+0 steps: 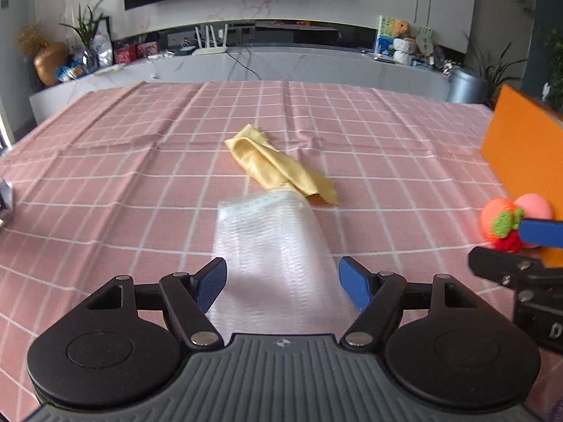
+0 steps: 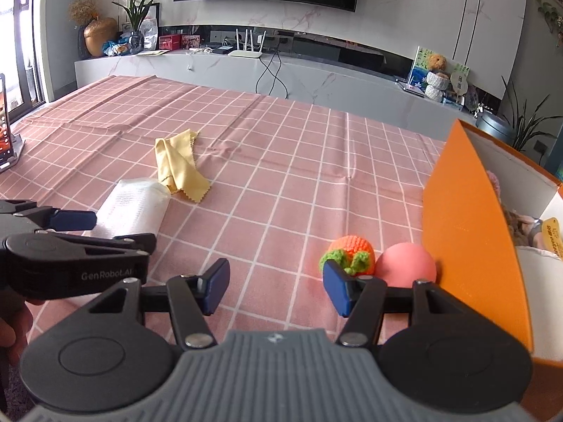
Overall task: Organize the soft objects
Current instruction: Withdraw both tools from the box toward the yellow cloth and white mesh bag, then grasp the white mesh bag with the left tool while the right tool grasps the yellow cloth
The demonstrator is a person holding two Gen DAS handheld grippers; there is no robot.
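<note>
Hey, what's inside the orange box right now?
Inside the orange box, the right wrist view shows something pink and fuzzy and a yellow label. Its near wall hides the rest.

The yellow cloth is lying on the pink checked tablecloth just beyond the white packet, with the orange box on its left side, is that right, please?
Not quite: the orange box stands to the right of the yellow cloth, as the right wrist view shows. The cloth does lie just beyond the white packet on the pink checked tablecloth.
</note>
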